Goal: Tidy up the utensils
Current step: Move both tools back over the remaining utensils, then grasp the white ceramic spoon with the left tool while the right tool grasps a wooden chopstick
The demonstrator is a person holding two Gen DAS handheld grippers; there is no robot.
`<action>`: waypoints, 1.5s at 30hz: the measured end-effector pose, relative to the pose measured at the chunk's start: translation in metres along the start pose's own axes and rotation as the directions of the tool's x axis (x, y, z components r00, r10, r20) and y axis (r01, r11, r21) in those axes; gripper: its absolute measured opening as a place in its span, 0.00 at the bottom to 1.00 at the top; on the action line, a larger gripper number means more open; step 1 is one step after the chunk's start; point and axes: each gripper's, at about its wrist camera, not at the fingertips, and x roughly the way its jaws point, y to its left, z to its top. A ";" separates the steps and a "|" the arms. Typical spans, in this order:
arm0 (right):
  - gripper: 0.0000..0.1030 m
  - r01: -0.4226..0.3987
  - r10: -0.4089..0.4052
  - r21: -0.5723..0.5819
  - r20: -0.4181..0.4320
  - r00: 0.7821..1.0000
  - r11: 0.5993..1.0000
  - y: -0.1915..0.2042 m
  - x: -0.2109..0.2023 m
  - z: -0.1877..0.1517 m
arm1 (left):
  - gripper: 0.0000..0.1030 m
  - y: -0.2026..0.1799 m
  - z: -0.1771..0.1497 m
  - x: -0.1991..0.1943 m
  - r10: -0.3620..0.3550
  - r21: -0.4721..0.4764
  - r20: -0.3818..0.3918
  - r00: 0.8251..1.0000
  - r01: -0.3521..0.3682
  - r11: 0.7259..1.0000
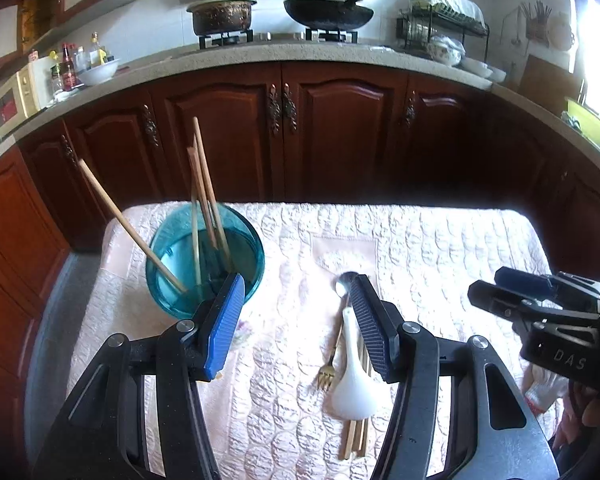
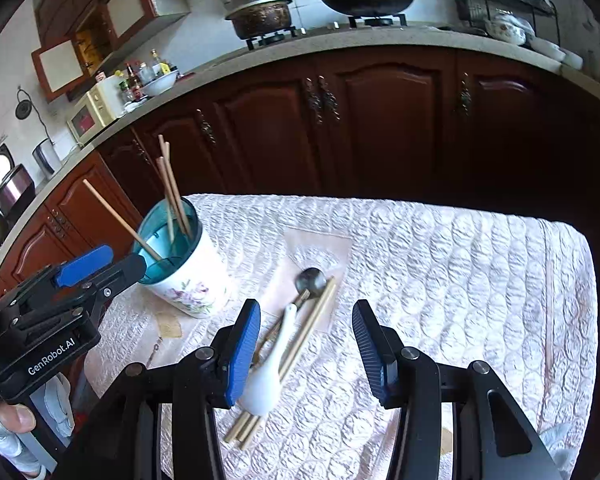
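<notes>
A white floral utensil holder with a teal liner point(image 1: 204, 256) point(image 2: 188, 268) stands on the table's left part and holds several wooden chopsticks point(image 1: 204, 184) point(image 2: 172, 192). On the quilted cloth lie a white ceramic spoon point(image 1: 352, 380) point(image 2: 272, 368), a metal spoon point(image 1: 345, 282) point(image 2: 311, 280), a gold fork point(image 1: 328, 368) and loose chopsticks point(image 1: 356, 440) point(image 2: 304, 340). My left gripper point(image 1: 298, 286) is open and empty above the table, between holder and pile. My right gripper point(image 2: 306, 312) is open and empty over the pile; it also shows in the left wrist view point(image 1: 488, 284).
The table has a white quilted cloth point(image 2: 460, 280). Behind it run dark wooden cabinets point(image 1: 300, 128) and a counter with a pot point(image 1: 222, 12), a wok point(image 1: 328, 10), a dish rack point(image 1: 444, 24) and a microwave point(image 2: 92, 112).
</notes>
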 end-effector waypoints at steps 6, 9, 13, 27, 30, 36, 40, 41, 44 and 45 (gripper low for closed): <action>0.45 0.010 -0.009 0.023 -0.017 1.000 1.000 -0.011 0.002 -0.008 | 0.54 -0.005 -0.006 0.006 0.004 0.012 -0.021 1.000 -0.003 1.000; 0.45 0.012 -0.011 0.032 -0.028 1.000 0.999 -0.015 0.006 -0.010 | 0.54 -0.008 -0.010 0.008 0.003 0.022 -0.030 1.000 -0.003 1.000; 0.45 0.015 -0.013 0.034 -0.042 0.999 0.999 -0.016 0.011 -0.014 | 0.54 -0.006 -0.013 0.014 -0.009 0.024 -0.049 0.999 0.010 1.000; 0.38 -0.084 0.100 0.096 -0.179 0.979 0.992 -0.034 0.110 -0.013 | 0.54 -0.003 -0.043 0.058 -0.099 -0.012 -0.185 0.978 0.098 0.995; 0.34 -0.108 0.133 0.129 -0.211 0.968 0.986 -0.041 0.133 -0.009 | 0.53 -0.003 -0.049 0.075 -0.113 -0.030 -0.226 0.968 0.109 0.994; 0.20 -0.070 0.106 0.131 -0.287 0.952 0.989 -0.042 0.177 -0.005 | 0.53 -0.007 -0.051 0.091 -0.112 -0.024 -0.252 0.961 0.109 0.994; 0.16 -0.087 0.129 0.145 -0.312 0.941 0.986 -0.036 0.194 -0.006 | 0.53 -0.010 -0.050 0.098 -0.103 -0.003 -0.259 0.960 0.105 0.994; 0.13 -0.085 0.126 0.142 -0.314 0.941 0.986 -0.033 0.195 -0.005 | 0.53 -0.011 -0.049 0.102 -0.100 0.001 -0.264 0.959 0.104 0.995; 0.02 -0.103 0.137 0.122 -0.315 0.939 0.987 -0.028 0.196 -0.005 | 0.53 -0.012 -0.048 0.110 -0.102 -0.002 -0.275 0.956 0.106 0.994; 0.00 -0.102 0.132 0.110 -0.316 0.940 0.989 -0.027 0.194 -0.006 | 0.53 -0.012 -0.048 0.113 -0.105 -0.004 -0.277 0.955 0.108 0.994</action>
